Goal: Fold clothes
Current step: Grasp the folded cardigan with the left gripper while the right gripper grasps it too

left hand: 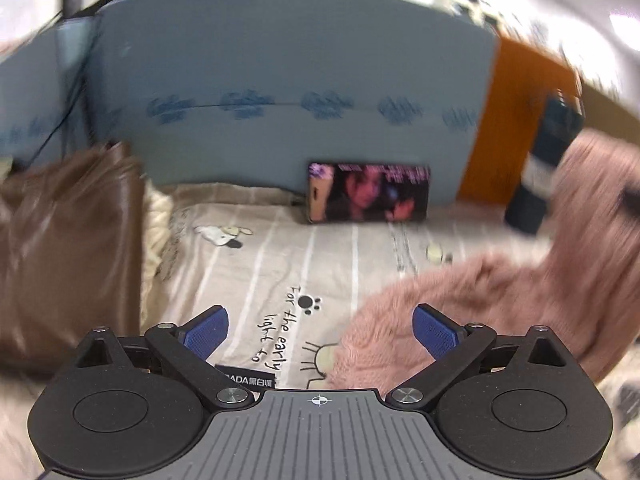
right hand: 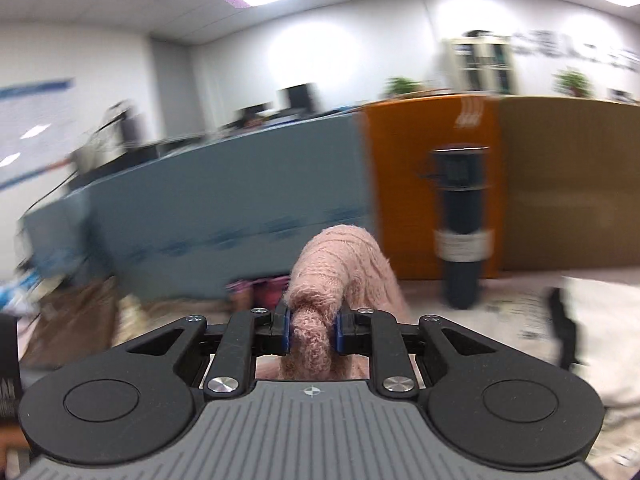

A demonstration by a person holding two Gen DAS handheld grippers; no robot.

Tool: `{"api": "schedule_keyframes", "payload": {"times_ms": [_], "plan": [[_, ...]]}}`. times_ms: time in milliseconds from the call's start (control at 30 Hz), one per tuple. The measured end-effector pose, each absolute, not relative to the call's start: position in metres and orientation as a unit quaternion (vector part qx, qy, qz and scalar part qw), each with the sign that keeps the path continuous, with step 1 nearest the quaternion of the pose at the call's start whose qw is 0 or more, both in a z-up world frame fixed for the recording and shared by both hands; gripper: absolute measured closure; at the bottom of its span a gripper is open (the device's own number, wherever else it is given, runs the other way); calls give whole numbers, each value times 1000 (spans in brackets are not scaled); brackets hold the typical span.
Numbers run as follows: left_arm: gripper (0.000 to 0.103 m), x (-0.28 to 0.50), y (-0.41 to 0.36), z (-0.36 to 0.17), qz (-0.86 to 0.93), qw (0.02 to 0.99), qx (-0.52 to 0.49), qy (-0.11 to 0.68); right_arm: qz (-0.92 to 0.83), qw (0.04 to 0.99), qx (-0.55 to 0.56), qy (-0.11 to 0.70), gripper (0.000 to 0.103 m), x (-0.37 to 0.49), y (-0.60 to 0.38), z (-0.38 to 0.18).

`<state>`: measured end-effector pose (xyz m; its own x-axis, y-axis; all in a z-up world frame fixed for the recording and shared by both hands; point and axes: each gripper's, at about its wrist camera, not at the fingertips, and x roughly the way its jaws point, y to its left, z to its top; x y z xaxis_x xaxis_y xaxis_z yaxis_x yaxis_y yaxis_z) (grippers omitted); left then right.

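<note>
A fluffy pink sweater (left hand: 460, 304) lies on the printed beige bed sheet (left hand: 288, 264) at the right of the left wrist view, part of it lifted and blurred at the far right. My left gripper (left hand: 320, 330) hangs open above the sheet, its blue pads wide apart, the sweater's edge just under the right pad with nothing between them. In the right wrist view my right gripper (right hand: 313, 330) is shut on a bunched fold of the pink sweater (right hand: 336, 268), raised off the bed. The rest of the garment hangs below, hidden by the gripper body.
A brown leather garment (left hand: 68, 248) is heaped at the left. A phone (left hand: 368, 192) with a lit screen leans on the blue partition (left hand: 280, 80). An orange panel (right hand: 424, 184) and a dark bottle (right hand: 460, 232) stand at the right. White cloth (right hand: 600, 320) lies far right.
</note>
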<state>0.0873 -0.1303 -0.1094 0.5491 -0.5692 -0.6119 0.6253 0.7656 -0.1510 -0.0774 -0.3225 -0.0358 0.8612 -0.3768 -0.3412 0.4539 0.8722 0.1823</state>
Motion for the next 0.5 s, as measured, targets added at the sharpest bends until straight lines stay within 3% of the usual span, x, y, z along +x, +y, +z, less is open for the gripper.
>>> {"api": "schedule_keyframes", "payload": {"times_ms": [367,467,500], "plan": [[3,109,-88,-104,-334,855,-102,383,-90,952,87,279,81,-15,-271,-92],[3,111,-90,-111,-353,832,-137,405,-76,950,71,295,67,-16,-266,-95],[3,111,-93,-113,-356,826,-145,412,-70,952,67,291,52,-19,-264,-92]]}}
